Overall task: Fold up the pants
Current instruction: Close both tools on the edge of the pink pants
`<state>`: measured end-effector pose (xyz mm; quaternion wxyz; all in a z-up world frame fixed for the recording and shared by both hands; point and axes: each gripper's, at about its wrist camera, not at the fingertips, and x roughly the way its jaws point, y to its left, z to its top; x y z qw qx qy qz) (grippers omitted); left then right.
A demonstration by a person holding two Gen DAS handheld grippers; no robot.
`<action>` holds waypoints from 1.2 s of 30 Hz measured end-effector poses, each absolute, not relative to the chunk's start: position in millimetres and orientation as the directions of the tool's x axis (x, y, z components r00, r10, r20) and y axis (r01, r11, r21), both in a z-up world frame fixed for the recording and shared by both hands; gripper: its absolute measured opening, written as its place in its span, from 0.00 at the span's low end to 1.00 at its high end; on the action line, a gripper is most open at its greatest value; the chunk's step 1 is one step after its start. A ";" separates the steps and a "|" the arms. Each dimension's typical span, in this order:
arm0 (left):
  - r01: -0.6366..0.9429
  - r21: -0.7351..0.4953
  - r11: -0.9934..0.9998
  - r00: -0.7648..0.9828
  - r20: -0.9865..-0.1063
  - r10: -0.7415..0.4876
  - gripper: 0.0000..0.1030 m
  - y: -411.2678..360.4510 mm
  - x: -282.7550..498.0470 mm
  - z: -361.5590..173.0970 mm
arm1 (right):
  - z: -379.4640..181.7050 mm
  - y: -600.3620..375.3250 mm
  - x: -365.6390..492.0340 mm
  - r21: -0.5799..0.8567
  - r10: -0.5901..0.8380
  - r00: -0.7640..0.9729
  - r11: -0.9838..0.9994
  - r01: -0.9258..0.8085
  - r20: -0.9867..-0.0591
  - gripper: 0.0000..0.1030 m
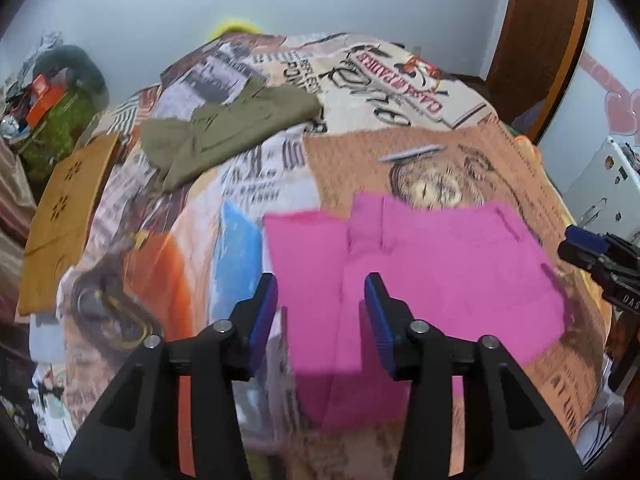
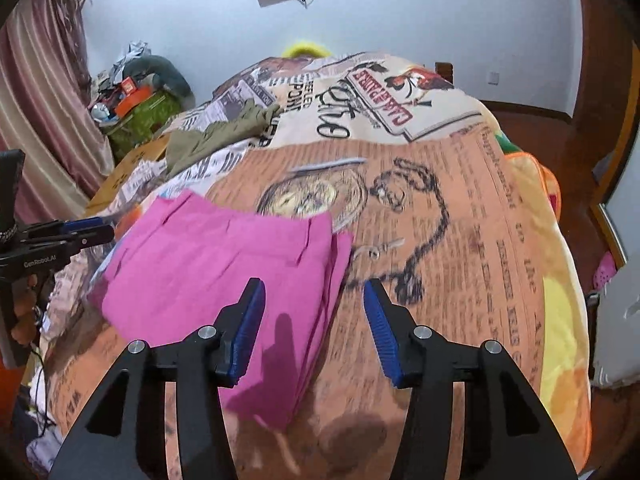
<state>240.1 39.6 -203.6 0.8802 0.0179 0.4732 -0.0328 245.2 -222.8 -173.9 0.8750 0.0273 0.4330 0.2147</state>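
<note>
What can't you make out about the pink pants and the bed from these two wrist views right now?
- Pink pants: near edge hidden behind the left gripper in the left wrist view; layer count unclear through motion blur.
- Pink pants, right wrist view: near corner covered by the right gripper.
- Olive garment: too crumpled and distant to tell what it is.
- Thin grey object on the bedspread: blurred, unidentifiable.

Both wrist views angled down, close over shared pink pants [image 1: 420, 264], bed [image 2: 460, 240]

Even indoor light, motion blur, dark fisheye corners
</note>
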 end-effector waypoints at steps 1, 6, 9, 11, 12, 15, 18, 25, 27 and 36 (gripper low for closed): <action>0.081 0.002 0.997 0.553 -0.832 -0.043 0.47 35.7 247.6 -203.3 | -173.1 -221.9 250.0 0.235 0.403 0.534 0.904 -0.356 -0.743 0.46; 0.106 -0.013 0.994 0.535 -0.842 -0.068 0.47 23.9 273.9 -211.8 | -175.6 -214.9 269.5 0.230 0.418 0.538 0.895 -0.382 -0.732 0.46; 0.115 -0.019 0.993 0.516 -0.853 -0.076 0.47 17.5 286.4 -221.4 | -180.7 -211.3 281.6 0.232 0.423 0.531 0.892 -0.389 -0.734 0.46; 0.123 -0.027 0.992 0.506 -0.858 -0.086 0.47 14.3 292.3 -227.3 | -185.9 -208.0 289.2 0.239 0.429 0.519 0.888 -0.394 -0.739 0.46; 0.128 -0.032 0.991 0.502 -0.860 -0.092 0.47 13.0 294.2 -229.5 | -188.3 -206.8 292.0 0.239 0.430 0.514 0.886 -0.397 -0.742 0.46; 0.140 -0.036 0.989 0.487 -0.868 -0.101 0.47 9.6 299.7 -237.1 | -197.8 -201.6 301.9 0.244 0.436 0.477 0.878 -0.413 -0.763 0.46; 0.127 -0.031 0.991 0.473 -0.877 -0.087 0.47 9.2 305.0 -245.3 | -204.8 -198.0 309.0 0.239 0.434 0.455 0.873 -0.424 -0.777 0.45; 0.073 -0.030 0.997 0.473 -0.879 -0.061 0.48 17.4 305.9 -260.5 | -210.9 -191.5 311.3 0.191 0.418 0.440 0.860 -0.472 -0.795 0.22; 0.067 -0.032 0.997 0.474 -0.879 -0.060 0.48 18.5 305.6 -261.2 | -214.4 -191.1 312.2 0.187 0.416 0.435 0.858 -0.478 -0.799 0.21; 0.080 -0.078 0.994 0.440 -0.892 -0.106 0.50 25.9 301.9 -252.4 | -208.9 -194.0 311.7 0.195 0.399 0.414 0.870 -0.452 -0.818 0.21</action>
